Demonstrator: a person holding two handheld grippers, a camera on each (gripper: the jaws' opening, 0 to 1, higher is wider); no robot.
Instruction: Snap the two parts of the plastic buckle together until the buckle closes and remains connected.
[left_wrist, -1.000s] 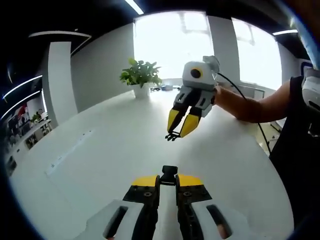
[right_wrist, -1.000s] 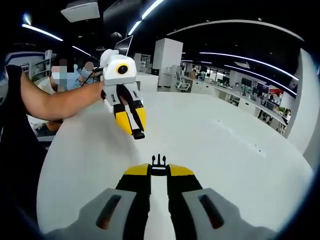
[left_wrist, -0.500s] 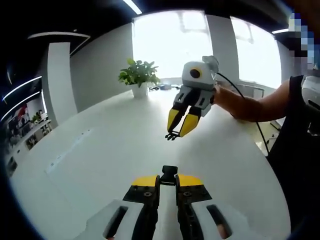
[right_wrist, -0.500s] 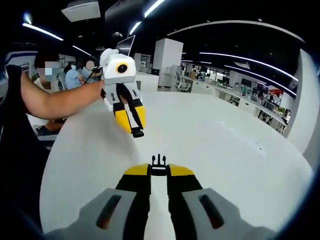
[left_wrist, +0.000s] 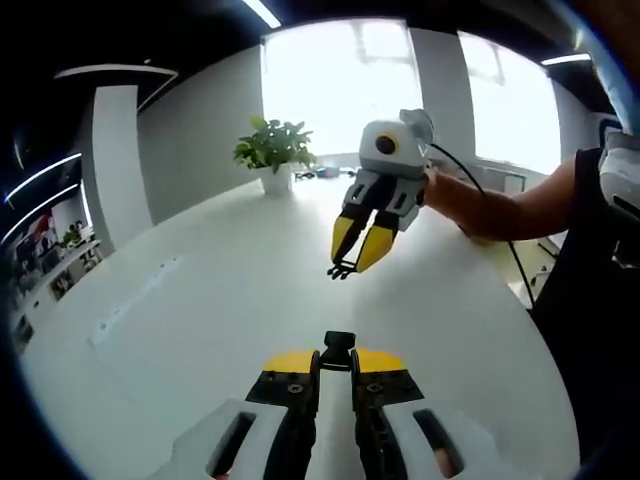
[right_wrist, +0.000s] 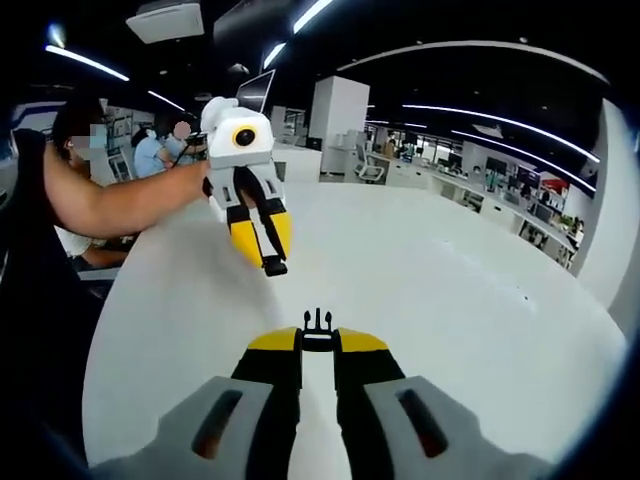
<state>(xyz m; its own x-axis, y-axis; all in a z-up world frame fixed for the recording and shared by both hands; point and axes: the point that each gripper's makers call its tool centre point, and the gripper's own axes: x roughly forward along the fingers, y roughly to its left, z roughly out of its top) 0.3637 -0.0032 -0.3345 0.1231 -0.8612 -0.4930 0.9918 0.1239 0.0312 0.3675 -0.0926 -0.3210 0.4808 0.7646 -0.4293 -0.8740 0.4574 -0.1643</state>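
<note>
Alignment step: the left gripper (left_wrist: 335, 362) clamps the black plastic socket half (left_wrist: 338, 347), the right gripper (right_wrist: 318, 340) clamps the black pronged half (right_wrist: 318, 322); the 2 halves are apart above the white round table (right_wrist: 450, 300). Next, line them up and press.

— Where are the buckle parts?
— One buckle part (left_wrist: 338, 346) sits in the left gripper (left_wrist: 337, 362), the other buckle part (right_wrist: 317, 326) in the right gripper (right_wrist: 317, 342), well apart above the desk (left_wrist: 200, 300).
— And the plant (left_wrist: 272, 152)?
— Far on the desk.
</note>
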